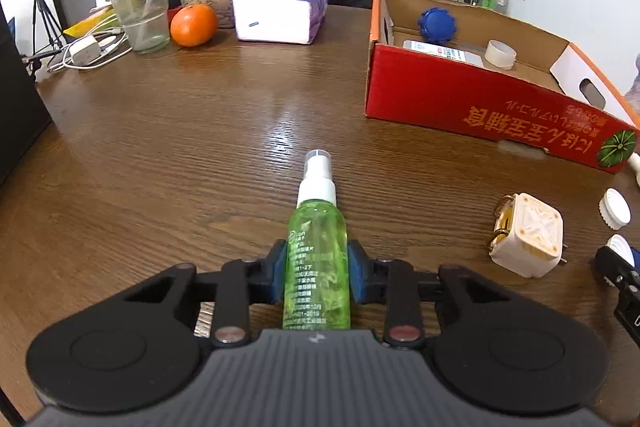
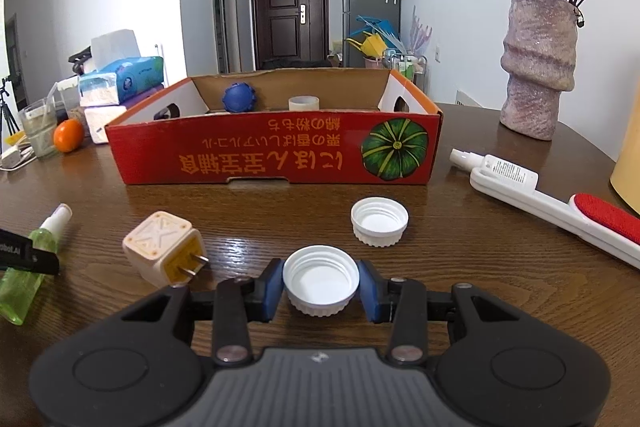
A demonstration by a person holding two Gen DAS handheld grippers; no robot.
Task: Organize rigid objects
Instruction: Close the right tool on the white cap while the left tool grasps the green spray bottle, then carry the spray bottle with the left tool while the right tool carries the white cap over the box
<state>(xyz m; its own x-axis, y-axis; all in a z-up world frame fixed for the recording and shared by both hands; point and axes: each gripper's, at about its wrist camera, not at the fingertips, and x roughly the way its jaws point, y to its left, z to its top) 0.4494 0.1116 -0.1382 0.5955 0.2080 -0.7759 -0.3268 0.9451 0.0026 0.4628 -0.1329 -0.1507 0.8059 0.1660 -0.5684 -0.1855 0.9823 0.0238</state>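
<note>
The left gripper (image 1: 317,277) is clamped on the green spray bottle (image 1: 317,259) lying on the table (image 1: 180,147) — its nozzle pointing ahead — while the right gripper (image 2: 321,285) pinches a white cap (image 2: 321,279) before the red box (image 2: 276,155).

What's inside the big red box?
Inside the red box I can see a blue knobbly ball, a roll of tape and a flat white packet. The near wall hides part of the floor.
</note>
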